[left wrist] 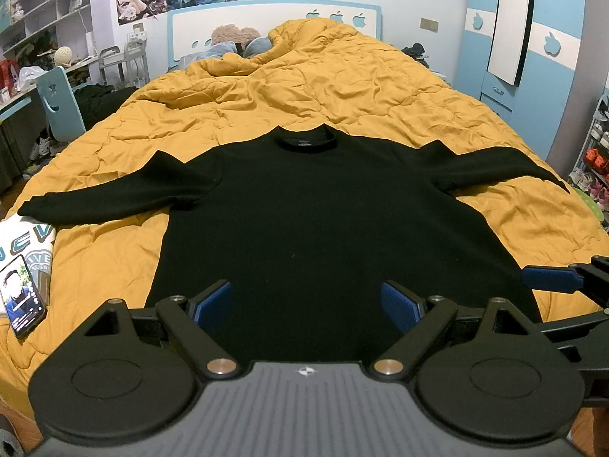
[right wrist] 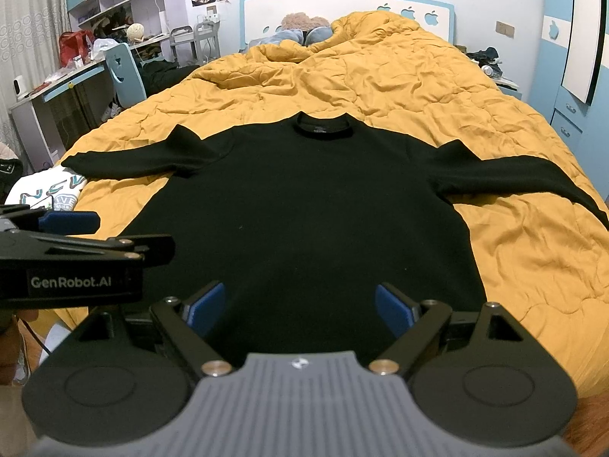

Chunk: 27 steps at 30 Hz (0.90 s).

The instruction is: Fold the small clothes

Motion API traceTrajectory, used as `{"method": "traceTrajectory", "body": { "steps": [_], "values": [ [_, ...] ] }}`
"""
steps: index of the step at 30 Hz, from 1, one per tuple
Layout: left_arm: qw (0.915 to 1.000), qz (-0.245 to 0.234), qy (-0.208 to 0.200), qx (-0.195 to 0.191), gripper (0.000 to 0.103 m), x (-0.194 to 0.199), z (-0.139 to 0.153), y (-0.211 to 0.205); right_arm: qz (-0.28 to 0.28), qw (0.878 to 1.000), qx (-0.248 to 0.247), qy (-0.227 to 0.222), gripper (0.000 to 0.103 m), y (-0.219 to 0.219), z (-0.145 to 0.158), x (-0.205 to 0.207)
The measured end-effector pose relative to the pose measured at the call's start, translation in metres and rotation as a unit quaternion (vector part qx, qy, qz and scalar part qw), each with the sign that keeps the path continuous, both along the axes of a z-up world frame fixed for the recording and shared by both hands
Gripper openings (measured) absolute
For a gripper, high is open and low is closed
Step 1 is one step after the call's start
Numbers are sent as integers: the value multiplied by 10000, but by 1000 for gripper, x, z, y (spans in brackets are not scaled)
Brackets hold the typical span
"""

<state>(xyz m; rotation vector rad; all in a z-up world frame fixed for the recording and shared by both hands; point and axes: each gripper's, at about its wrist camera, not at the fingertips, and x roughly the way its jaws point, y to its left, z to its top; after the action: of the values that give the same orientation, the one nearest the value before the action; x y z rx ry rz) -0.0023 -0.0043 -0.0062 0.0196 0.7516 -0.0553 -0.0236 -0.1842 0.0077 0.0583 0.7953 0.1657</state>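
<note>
Left wrist view: a rumpled mustard-yellow quilted bedspread (left wrist: 342, 76) fills the frame, a black long-sleeved crew-neck sweater (left wrist: 304, 209) spread flat at its centre, collar toward the headboard.

Bare quilt lies open beyond the collar and beside both outstretched sleeves; the left cuff touches a white printed garment (left wrist: 26, 234) at the lower left edge, a smartphone (left wrist: 23, 299) lying on it. Left gripper (left wrist: 306, 304) and right gripper (right wrist: 300, 306) both hang released, jaws wide, over the near hem.

Plain black sweater (left wrist: 304, 221) on a mustard-yellow quilted duvet (left wrist: 342, 87); white-and-blue headboard (left wrist: 274, 19) with apple shapes.
</note>
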Motion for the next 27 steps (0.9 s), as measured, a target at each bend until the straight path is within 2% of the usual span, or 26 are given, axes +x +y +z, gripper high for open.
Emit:
{"method": "traceTrajectory", "body": {
  "steps": [17,23,27],
  "values": [
    [10000,9,81,-39,103,2,-7,-3,41,9999,6,109,82,3,-2,5],
    [9997,65,201,-115,103,18,-9,1,15,9997,78,246,82,-1,-6,21],
    [9994,125,139,-290,103,35,-7,15,32,9998,94,146,82,-7,-5,38]
  ]
}}
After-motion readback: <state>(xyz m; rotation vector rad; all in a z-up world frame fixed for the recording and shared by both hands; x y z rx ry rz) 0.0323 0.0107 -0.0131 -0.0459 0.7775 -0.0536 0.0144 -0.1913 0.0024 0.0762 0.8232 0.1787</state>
